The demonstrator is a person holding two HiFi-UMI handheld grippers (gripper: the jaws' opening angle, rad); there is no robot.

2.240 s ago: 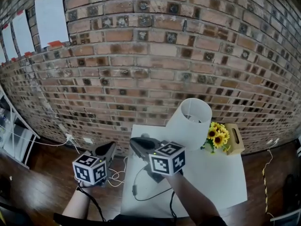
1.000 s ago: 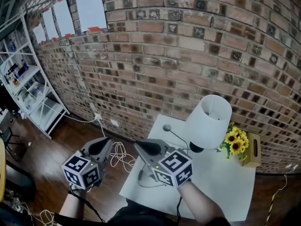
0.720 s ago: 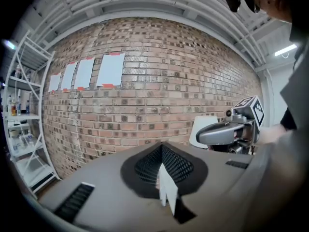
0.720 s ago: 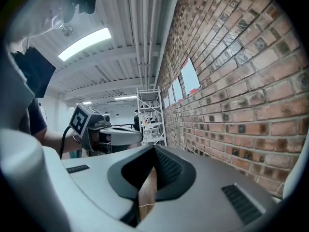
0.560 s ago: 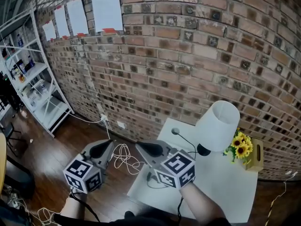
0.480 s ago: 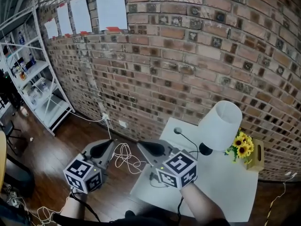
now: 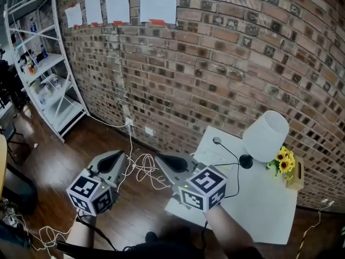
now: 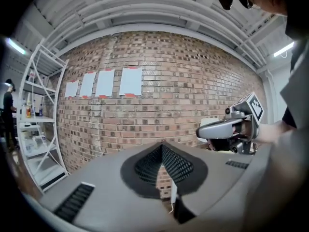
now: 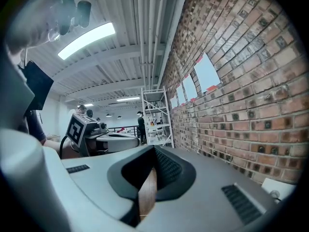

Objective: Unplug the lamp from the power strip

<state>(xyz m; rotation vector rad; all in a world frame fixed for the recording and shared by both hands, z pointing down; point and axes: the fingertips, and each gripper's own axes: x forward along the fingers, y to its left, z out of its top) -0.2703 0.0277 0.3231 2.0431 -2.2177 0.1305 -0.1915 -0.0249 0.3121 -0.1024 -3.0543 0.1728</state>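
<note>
Closest to the body, over the wooden floor (image 7: 54, 161): left hand-held gripper (image 7: 113, 156) and right hand-held gripper (image 7: 168, 159), both held level, jaws pressed together, nothing between them. Just beyond, a tangle of white cables (image 7: 141, 169) on the floor, running up to a wall plate (image 7: 129, 122). Further right, on the white desk (image 7: 259, 198), the lamp (image 7: 265, 136), its black cord (image 7: 233, 179) trailing toward the near edge. No power strip clearly made out. Judged barely begun: still to find the plug, clamp on it, pull it free.
</note>
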